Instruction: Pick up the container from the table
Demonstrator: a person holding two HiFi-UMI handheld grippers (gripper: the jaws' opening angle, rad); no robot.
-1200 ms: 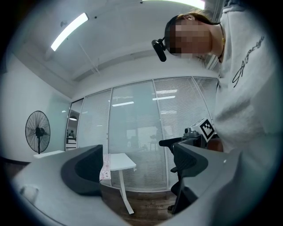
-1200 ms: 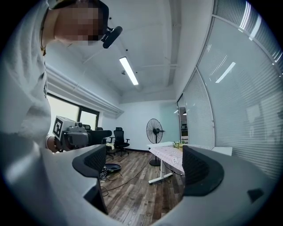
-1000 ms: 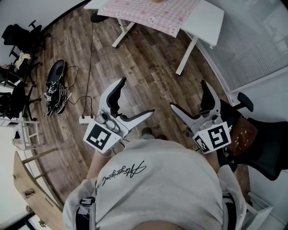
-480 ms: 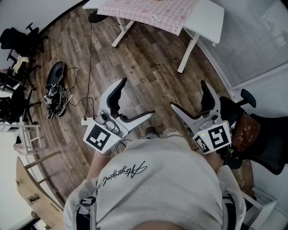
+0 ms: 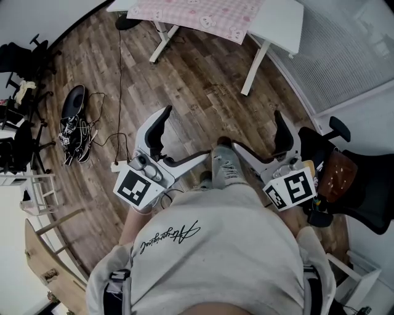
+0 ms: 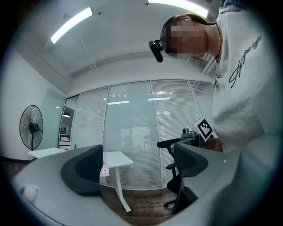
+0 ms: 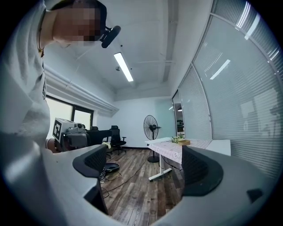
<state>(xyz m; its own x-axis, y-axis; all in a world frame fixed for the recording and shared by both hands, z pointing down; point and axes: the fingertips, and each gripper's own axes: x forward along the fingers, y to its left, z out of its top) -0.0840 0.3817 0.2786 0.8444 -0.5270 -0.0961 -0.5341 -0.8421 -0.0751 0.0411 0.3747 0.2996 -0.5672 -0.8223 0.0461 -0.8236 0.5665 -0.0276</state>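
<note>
Ahead, the container (image 7: pixel 183 142) sits on the worktop (image 5: pixel 280 21), well apart from my left gripper (image 5: pixel 186 133) and right gripper (image 5: pixel 257 130), both wide open and empty; I should step close before reaching.

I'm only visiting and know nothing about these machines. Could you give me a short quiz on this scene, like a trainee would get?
1. True or false: the left tongs are squeezed shut.
2. What covers the white-topped table far ahead? A) a pink checked cloth B) newspapers C) a green tarpaulin
3. Fill in: the right tongs are ___, with nothing between them.
Key: 1 false, they are open and empty; 2 A; 3 open.
</note>
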